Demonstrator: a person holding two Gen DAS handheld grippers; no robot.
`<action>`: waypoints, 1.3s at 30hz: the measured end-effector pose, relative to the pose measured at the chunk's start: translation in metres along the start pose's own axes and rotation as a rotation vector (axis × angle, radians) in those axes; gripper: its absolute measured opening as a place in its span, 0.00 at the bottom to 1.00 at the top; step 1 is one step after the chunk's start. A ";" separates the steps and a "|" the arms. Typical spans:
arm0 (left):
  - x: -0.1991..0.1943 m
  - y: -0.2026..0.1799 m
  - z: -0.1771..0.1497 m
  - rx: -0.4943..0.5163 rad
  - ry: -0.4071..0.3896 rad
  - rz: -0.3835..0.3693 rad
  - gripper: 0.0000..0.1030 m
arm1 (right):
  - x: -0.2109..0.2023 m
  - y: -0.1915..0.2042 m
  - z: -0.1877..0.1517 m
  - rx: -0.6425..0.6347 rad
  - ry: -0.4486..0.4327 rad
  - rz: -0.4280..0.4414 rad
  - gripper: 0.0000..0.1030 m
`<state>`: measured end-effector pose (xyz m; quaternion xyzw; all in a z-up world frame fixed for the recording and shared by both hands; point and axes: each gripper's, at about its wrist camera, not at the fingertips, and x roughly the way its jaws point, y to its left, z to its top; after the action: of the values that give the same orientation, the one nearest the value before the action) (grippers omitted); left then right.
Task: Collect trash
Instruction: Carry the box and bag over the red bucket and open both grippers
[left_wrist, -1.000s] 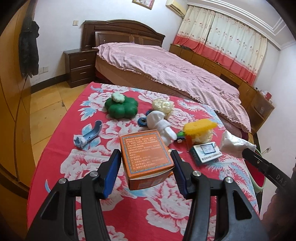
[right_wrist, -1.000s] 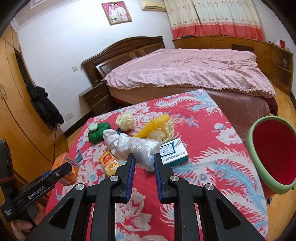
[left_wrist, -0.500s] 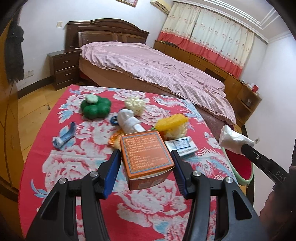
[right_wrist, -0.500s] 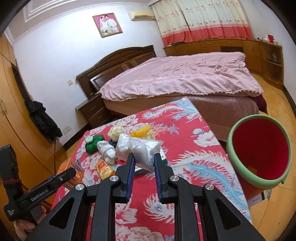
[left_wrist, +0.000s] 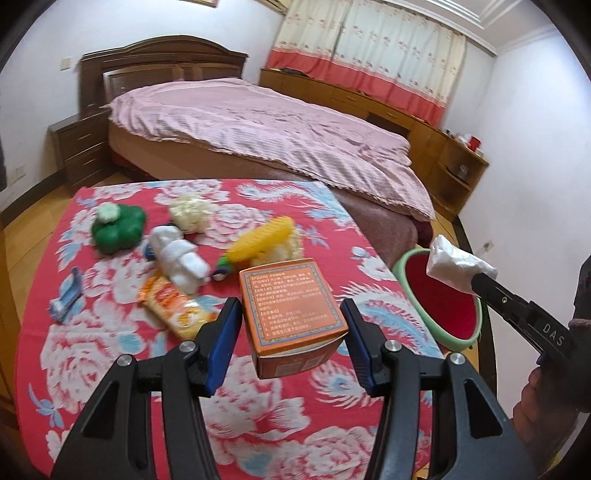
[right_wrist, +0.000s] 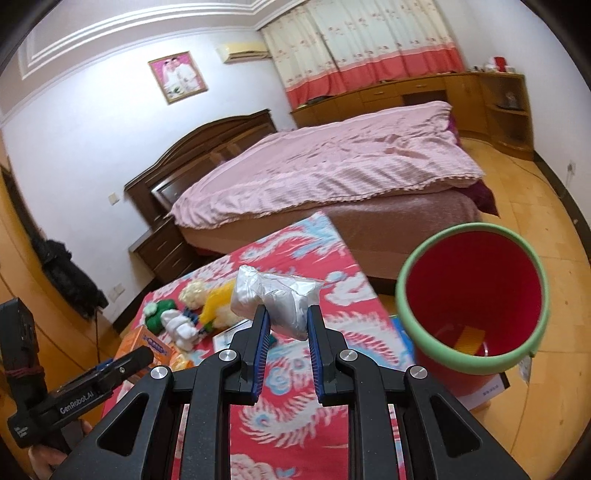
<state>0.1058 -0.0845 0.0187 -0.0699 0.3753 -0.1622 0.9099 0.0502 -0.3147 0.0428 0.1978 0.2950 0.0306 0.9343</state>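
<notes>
Lying on the red flowered cloth (left_wrist: 258, 417) are many small things: a green clover-shaped toy (left_wrist: 118, 227), a fluffy cream ball (left_wrist: 190, 212), a rolled white sock (left_wrist: 179, 258), a yellow toy (left_wrist: 260, 236), a blue tube (left_wrist: 66, 295) and an orange snack packet (left_wrist: 173, 306). Behind the table is a bed with a pink cover (left_wrist: 266, 133). Nothing stands between the tongs and the bin.

The bin (right_wrist: 472, 295) is red inside with a green rim. It sits on the floor just beside the table's edge. At its bottom lies something yellow; it is too blurry to tell what.

The left gripper (left_wrist: 291, 332) pinches an orange box (left_wrist: 291, 314) between its blue pads. The box has small print on top, and it is held up above the cloth, near the table's front.

The right gripper (right_wrist: 286, 325) is pressed onto a crumpled white bag (right_wrist: 275, 299). The bag is shiny and wrinkled, with one end sticking out to the left. In the left wrist view it hangs over the open bin. In the right wrist view it is up in the air, with the bin close by on its right.
</notes>
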 end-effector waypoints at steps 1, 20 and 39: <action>0.002 -0.004 0.001 0.006 0.003 -0.006 0.54 | -0.002 -0.006 0.001 0.010 -0.005 -0.010 0.20; 0.068 -0.101 0.014 0.177 0.083 -0.112 0.54 | 0.000 -0.105 0.004 0.170 -0.009 -0.208 0.20; 0.142 -0.180 0.014 0.293 0.156 -0.204 0.54 | 0.009 -0.177 0.002 0.279 0.025 -0.334 0.24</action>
<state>0.1667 -0.3028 -0.0206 0.0388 0.4082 -0.3113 0.8573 0.0477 -0.4769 -0.0295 0.2730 0.3367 -0.1630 0.8863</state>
